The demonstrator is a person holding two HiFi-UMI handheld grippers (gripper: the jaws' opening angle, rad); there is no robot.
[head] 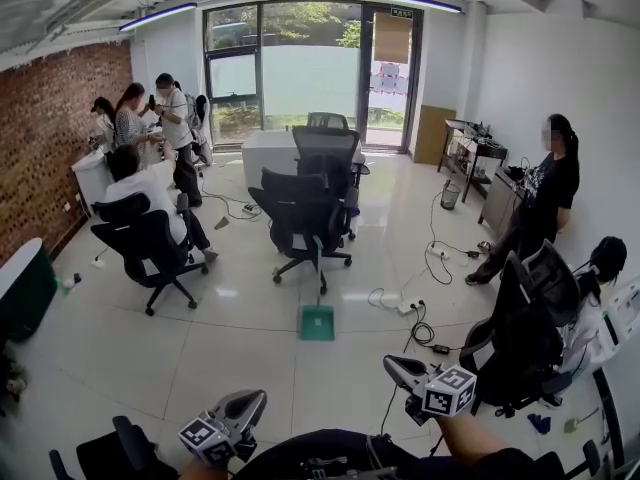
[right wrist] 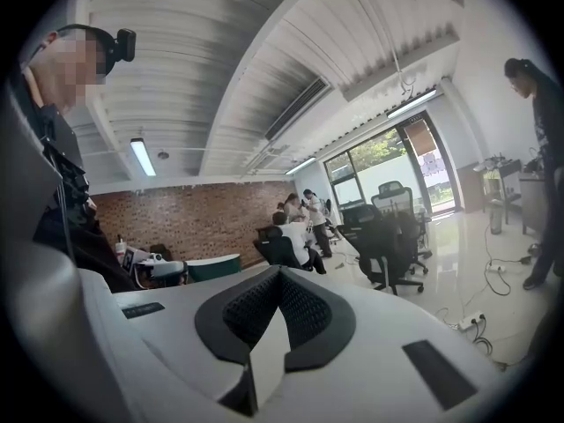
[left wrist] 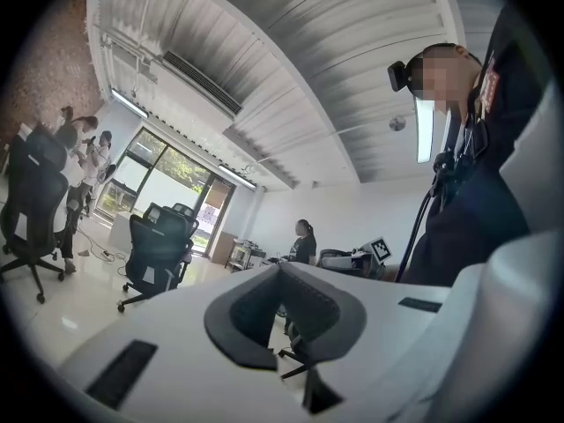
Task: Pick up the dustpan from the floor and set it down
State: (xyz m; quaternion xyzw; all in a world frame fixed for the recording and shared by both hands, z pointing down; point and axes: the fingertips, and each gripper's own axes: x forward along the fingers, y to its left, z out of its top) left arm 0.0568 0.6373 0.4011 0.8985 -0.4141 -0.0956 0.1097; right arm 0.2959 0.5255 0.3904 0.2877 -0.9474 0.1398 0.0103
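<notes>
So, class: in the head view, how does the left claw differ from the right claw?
The right claw sits higher in the picture than the left claw. The left claw points up-right; the right claw points up-left. Both are shut, empty, and well short of the green dustpan.

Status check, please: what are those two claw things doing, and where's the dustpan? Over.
Left gripper, right gripper: jaws shut, empty. Green dustpan on floor ahead, untouched. Chair behind it, cables beside.

No lettering can be read: the small sign (head: 402,12) above the glass door (head: 391,118) and the red-and-white sheets (head: 389,76) on it are too small.
</notes>
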